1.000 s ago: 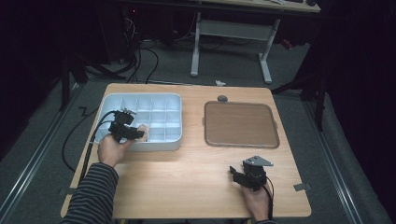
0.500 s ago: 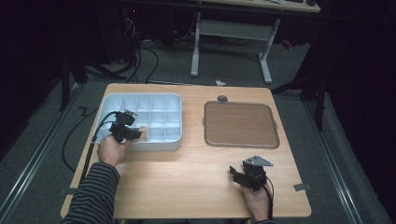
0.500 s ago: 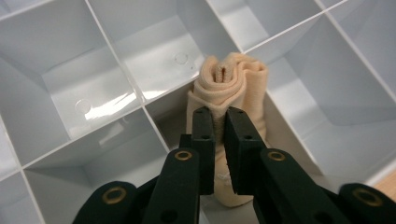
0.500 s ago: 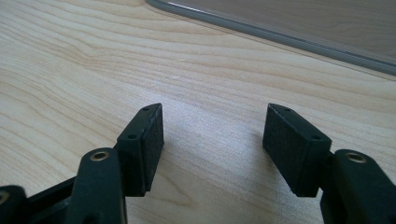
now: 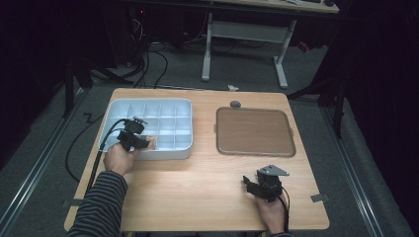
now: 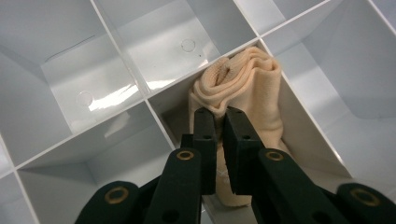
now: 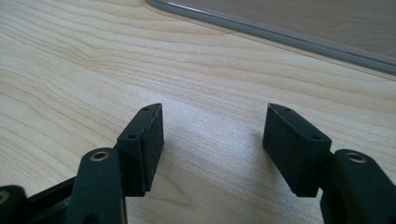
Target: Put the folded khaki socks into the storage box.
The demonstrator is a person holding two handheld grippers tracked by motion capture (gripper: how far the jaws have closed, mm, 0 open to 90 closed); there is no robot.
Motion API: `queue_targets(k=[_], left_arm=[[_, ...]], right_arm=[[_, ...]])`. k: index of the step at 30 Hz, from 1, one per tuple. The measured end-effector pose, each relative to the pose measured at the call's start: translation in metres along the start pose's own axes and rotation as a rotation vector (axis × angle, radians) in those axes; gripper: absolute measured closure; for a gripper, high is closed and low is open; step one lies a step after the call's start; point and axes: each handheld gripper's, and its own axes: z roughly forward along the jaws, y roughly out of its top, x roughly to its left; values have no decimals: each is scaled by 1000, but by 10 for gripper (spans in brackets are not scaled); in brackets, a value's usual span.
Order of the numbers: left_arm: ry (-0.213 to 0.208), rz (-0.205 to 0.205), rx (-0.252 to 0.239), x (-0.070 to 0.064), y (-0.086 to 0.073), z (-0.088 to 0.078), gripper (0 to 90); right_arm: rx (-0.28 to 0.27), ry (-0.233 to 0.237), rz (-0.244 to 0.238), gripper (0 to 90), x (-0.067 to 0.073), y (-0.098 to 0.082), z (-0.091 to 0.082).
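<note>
At near edge of divided tray [image 5: 184, 106], right of centre: beige folded cloth [image 6: 247, 88] stood in one compartment. Left gripper [image 6: 220, 116] just closed, jaws now pinched on cloth's upper fold. Cloth judged light, soft, limp; likely to sag and unfold once lifted, so hold best kept on bunched folds. Lower part of cloth hidden behind jaws. Right gripper [image 7: 212, 140] rested on table [image 5: 197, 187], jaws spread, nothing between.

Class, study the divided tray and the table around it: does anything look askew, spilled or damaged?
Nothing stands out. The rolled beige sock sits inside one compartment of the white tray, pinched by the left gripper; nothing is spilled.
</note>
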Motion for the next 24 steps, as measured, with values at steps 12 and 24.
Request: queue_targets(k=[12,24], left_arm=[[-38,-31,-86,0,-8,-12,677],[-33,-29,-154,-3,-15,-31,616]], right_arm=[[-1,0,-2,382,0,0,0],[-1,1,-2,381,0,0,0]])
